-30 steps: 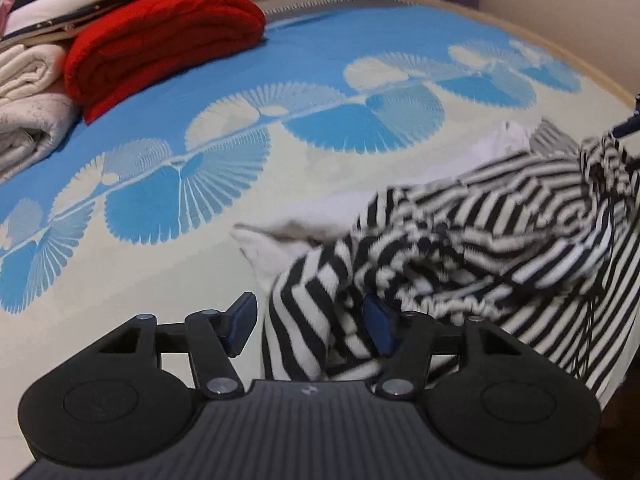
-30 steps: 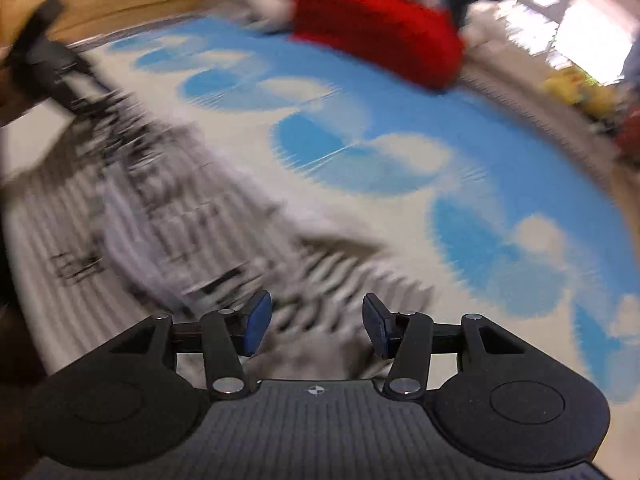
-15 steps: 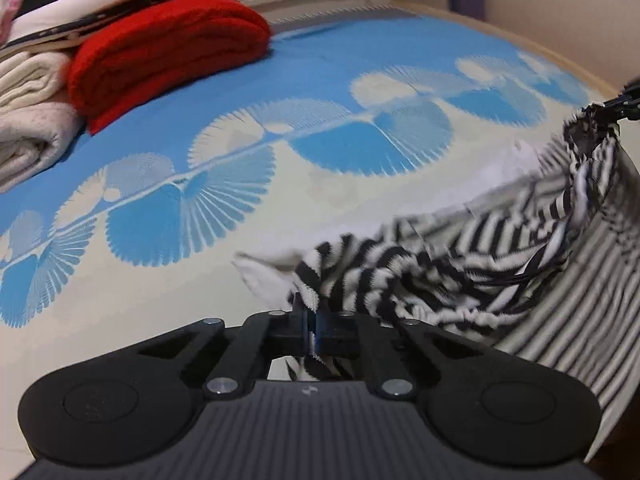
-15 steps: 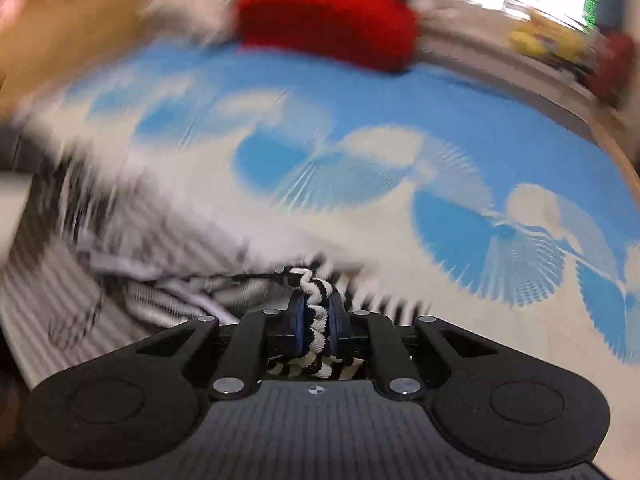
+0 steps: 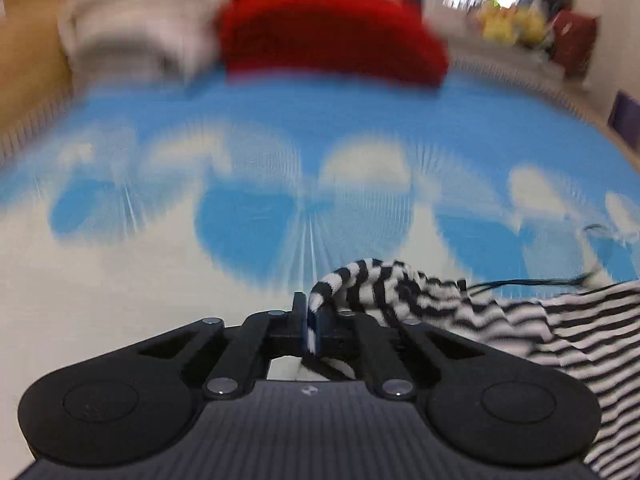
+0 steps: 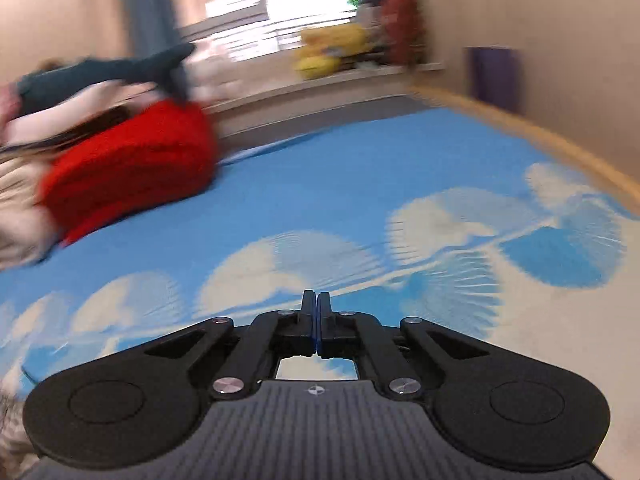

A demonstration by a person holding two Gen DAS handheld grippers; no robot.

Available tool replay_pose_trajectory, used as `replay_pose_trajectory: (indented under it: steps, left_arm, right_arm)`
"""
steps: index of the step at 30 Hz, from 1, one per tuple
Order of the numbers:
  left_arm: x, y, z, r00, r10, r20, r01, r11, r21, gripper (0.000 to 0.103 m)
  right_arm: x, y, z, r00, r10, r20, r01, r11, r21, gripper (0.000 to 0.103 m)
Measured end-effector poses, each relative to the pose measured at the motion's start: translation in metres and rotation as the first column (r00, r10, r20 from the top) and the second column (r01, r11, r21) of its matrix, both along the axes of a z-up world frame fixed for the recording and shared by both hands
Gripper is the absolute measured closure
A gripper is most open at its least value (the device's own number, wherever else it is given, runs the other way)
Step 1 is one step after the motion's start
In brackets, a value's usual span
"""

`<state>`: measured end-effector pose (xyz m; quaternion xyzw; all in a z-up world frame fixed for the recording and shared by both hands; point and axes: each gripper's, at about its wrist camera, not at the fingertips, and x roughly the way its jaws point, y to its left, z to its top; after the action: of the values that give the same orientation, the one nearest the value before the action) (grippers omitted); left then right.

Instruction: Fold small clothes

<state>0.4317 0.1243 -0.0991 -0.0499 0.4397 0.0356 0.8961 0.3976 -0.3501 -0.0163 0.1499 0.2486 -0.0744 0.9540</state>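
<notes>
Along the far edge of the bed (image 5: 280,152), left to right in the left wrist view: a pale folded pile (image 5: 136,32), heavily blurred; touching it, a red folded knit (image 5: 332,28); further right, on a ledge beyond the bed, yellow soft toys (image 5: 508,24).

Nearer, at the bed's near edge, low and centre: left tool (image 5: 313,320) pinching a rolled hem of the striped garment (image 5: 500,320), jaws just eased apart a little with the cloth between the pads. From that pinch rightward, striped cloth draped over the tool's right linkage and spread toward the near right corner, covering that part of the bed. Above the cloth, thin black cords (image 5: 528,282) stretched off to the right, far end too blurred to tell.

Seen from the right wrist only, left to right: teal cloth (image 6: 108,72) lying on top of the stack above the red knit; bright window (image 6: 272,4) behind; wooden rim (image 6: 560,148) running along the bed's right edge; purple panel (image 6: 494,76) against the wall past that rim. Low and centre, right tool (image 6: 316,320) with pads pressed together, over bare blue-and-cream bed.

Striped garment visible from the left wrist alone, not from the right.
</notes>
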Motion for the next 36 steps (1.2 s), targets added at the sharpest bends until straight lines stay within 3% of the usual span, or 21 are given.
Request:
replay_pose_trajectory:
  steps: [1, 2, 5, 8, 9, 10, 11, 13, 15, 17, 18, 19, 20, 21, 23, 26, 27, 28, 30, 33, 36]
  left_arm:
    - [0.007, 0.004, -0.014, 0.994, -0.021, -0.110, 0.015, 0.998, -0.058, 0.067]
    - [0.008, 0.008, -0.023, 0.985, -0.028, -0.170, 0.014, 0.997, -0.079, 0.067]
    - [0.003, 0.012, -0.007, 0.995, -0.036, -0.094, 0.035, 0.999, -0.013, 0.061]
    - [-0.002, 0.019, 0.011, 0.996, -0.088, -0.019, 0.085, 0.989, -0.123, 0.057]
    - [-0.002, 0.019, 0.013, 0.993, -0.115, -0.005, 0.112, 0.979, -0.171, 0.057]
    - [-0.002, 0.015, 0.016, 0.988, -0.155, 0.010, 0.153, 0.966, -0.211, 0.055]
    - [-0.003, 0.010, 0.017, 0.981, -0.191, 0.017, 0.190, 0.954, -0.231, 0.052]
    - [-0.005, -0.011, 0.015, 0.955, -0.296, 0.012, 0.290, 0.925, -0.246, 0.026]
    - [-0.007, -0.037, 0.007, 0.924, -0.382, -0.005, 0.374, 0.906, -0.197, 0.024]
    - [-0.009, -0.060, -0.001, 0.911, -0.412, -0.014, 0.410, 0.909, -0.080, 0.027]
    - [-0.005, -0.066, -0.005, 0.914, -0.406, -0.020, 0.404, 0.913, -0.050, 0.046]
    - [0.000, -0.067, -0.009, 0.922, -0.387, -0.024, 0.386, 0.921, -0.058, 0.080]
    - [0.004, -0.062, -0.011, 0.932, -0.363, -0.022, 0.360, 0.929, -0.086, 0.094]
    - [0.009, -0.059, -0.009, 0.947, -0.322, 0.001, 0.320, 0.939, -0.125, 0.100]
    - [0.012, -0.055, 0.001, 0.961, -0.265, 0.084, 0.275, 0.949, -0.153, 0.101]
    - [0.009, -0.069, 0.016, 0.954, -0.245, 0.173, 0.267, 0.957, -0.118, 0.100]
    - [0.011, -0.075, 0.014, 0.958, -0.247, 0.148, 0.261, 0.961, -0.090, 0.096]
    - [0.015, -0.080, 0.008, 0.964, -0.251, 0.084, 0.257, 0.964, -0.069, 0.080]
    - [0.018, -0.080, -0.001, 0.958, -0.284, -0.032, 0.280, 0.955, -0.097, 0.066]
    - [0.004, -0.068, 0.016, 0.961, -0.275, -0.011, 0.274, 0.961, -0.047, 0.066]
    - [-0.014, -0.035, 0.038, 0.964, -0.265, 0.028, 0.266, 0.952, -0.149, 0.063]
  right_arm:
    - [0.008, -0.004, -0.009, 0.998, -0.054, -0.045, 0.054, 0.999, 0.000, 0.099]
    - [0.015, -0.007, -0.020, 0.992, -0.055, -0.109, 0.057, 0.998, 0.009, 0.099]
    - [0.023, -0.010, -0.041, 0.970, 0.079, -0.229, -0.057, 0.993, 0.099, 0.094]
    - [0.017, 0.003, -0.035, 0.942, 0.253, -0.220, -0.243, 0.967, 0.075, 0.062]
    - [0.013, 0.009, -0.034, 0.919, 0.322, -0.228, -0.318, 0.946, 0.054, 0.045]
    - [0.009, 0.015, -0.037, 0.889, 0.382, -0.252, -0.387, 0.921, 0.030, 0.039]
    - [0.006, 0.021, -0.041, 0.865, 0.417, -0.280, -0.432, 0.902, 0.007, 0.039]
    - [0.001, 0.030, -0.053, 0.822, 0.454, -0.343, -0.496, 0.867, -0.041, 0.039]
    - [0.000, 0.036, -0.061, 0.804, 0.464, -0.372, -0.523, 0.849, -0.070, 0.045]
    - [0.004, 0.041, -0.064, 0.808, 0.454, -0.377, -0.523, 0.846, -0.104, 0.078]
    - [0.008, 0.040, -0.064, 0.820, 0.432, -0.376, -0.503, 0.857, -0.111, 0.098]
    - [0.012, 0.036, -0.060, 0.838, 0.405, -0.364, -0.469, 0.877, -0.106, 0.100]
    - [0.015, 0.031, -0.054, 0.875, 0.357, -0.326, -0.409, 0.907, -0.103, 0.100]
    - [0.014, 0.024, -0.046, 0.906, 0.313, -0.284, -0.352, 0.931, -0.097, 0.100]
    - [0.014, 0.011, -0.033, 0.960, 0.209, -0.187, -0.225, 0.972, -0.069, 0.100]
    - [0.014, 0.009, -0.028, 0.982, 0.141, -0.128, -0.150, 0.987, -0.063, 0.100]
    - [0.016, 0.010, -0.033, 0.979, 0.135, -0.154, -0.147, 0.987, -0.069, 0.097]
    - [0.021, 0.010, -0.039, 0.972, 0.126, -0.197, -0.140, 0.988, -0.062, 0.085]
    - [0.024, 0.005, -0.052, 0.951, 0.128, -0.282, -0.136, 0.991, -0.008, 0.067]
    - [0.012, -0.010, -0.057, 0.934, 0.165, -0.318, -0.152, 0.986, 0.064, 0.064]
    - [-0.014, -0.023, -0.055, 0.917, 0.216, -0.335, -0.188, 0.975, 0.115, 0.062]
